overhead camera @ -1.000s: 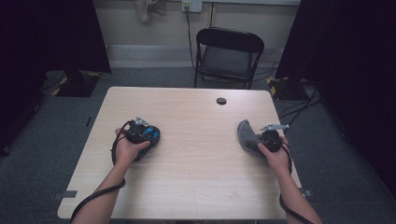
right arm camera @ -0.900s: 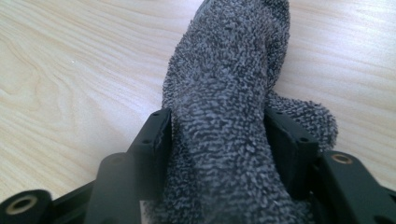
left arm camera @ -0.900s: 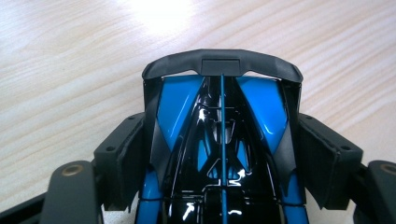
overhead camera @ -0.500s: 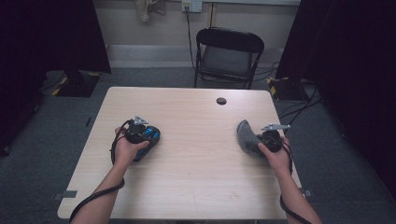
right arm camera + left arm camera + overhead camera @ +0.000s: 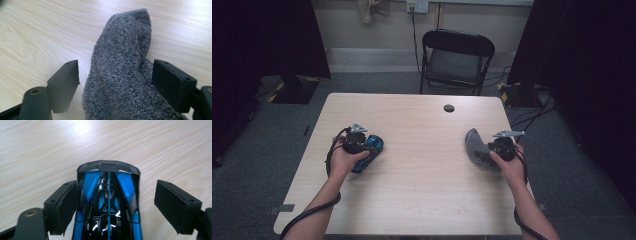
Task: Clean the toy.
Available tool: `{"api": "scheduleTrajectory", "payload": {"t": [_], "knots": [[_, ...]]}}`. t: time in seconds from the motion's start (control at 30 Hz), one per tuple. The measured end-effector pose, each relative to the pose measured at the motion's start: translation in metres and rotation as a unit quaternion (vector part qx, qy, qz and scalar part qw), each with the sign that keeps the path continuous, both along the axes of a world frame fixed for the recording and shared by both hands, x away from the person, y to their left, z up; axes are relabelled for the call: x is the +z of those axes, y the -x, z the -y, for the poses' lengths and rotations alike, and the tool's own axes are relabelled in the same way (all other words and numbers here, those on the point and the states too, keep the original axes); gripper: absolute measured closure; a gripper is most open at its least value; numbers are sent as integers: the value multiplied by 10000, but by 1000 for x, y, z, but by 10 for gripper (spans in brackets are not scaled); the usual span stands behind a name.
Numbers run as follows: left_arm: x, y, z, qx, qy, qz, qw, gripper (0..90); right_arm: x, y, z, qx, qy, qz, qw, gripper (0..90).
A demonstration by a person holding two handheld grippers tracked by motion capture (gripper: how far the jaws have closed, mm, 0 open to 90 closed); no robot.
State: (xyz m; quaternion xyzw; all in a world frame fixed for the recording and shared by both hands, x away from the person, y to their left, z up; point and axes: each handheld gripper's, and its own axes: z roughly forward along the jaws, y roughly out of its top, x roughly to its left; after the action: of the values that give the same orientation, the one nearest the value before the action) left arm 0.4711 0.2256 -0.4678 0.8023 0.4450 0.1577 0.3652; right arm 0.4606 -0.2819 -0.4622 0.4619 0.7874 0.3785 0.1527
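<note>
A blue and black toy car (image 5: 108,185) lies on the light wood table (image 5: 422,200) at the left, nose pointing away from my left gripper (image 5: 110,202). The jaws have just been opening; the car sits between them with a gap at the right pad (image 5: 175,205). In the high view the left gripper (image 5: 362,147) rests over the car (image 5: 373,146). At the right, a grey terry sock (image 5: 125,50) lies between the jaws of my right gripper (image 5: 115,82), which have also just been opening, with a gap beside the left pad (image 5: 65,82). The high view shows that gripper (image 5: 492,152) behind the sock (image 5: 474,145).
A small dark round grommet (image 5: 449,108) sits near the table's far edge. A black folding chair (image 5: 457,55) stands behind the table. Cables lie on the floor at the right (image 5: 532,112). Dark curtains hang on both sides.
</note>
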Motion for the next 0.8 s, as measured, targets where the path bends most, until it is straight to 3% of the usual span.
{"api": "scheduleTrajectory", "payload": {"t": [0.27,0.67,0.8], "knots": [[15,11,4,-284,162,33,9995,185,15,6,-9,204,-111,-80,9997,153],[19,25,8,-468,333,12,9983,170,28,19,-14,395,-225,-82,9989,152],[18,29,8,-520,305,-17,9982,170,29,23,-14,460,-236,-149,9986,152]]}}
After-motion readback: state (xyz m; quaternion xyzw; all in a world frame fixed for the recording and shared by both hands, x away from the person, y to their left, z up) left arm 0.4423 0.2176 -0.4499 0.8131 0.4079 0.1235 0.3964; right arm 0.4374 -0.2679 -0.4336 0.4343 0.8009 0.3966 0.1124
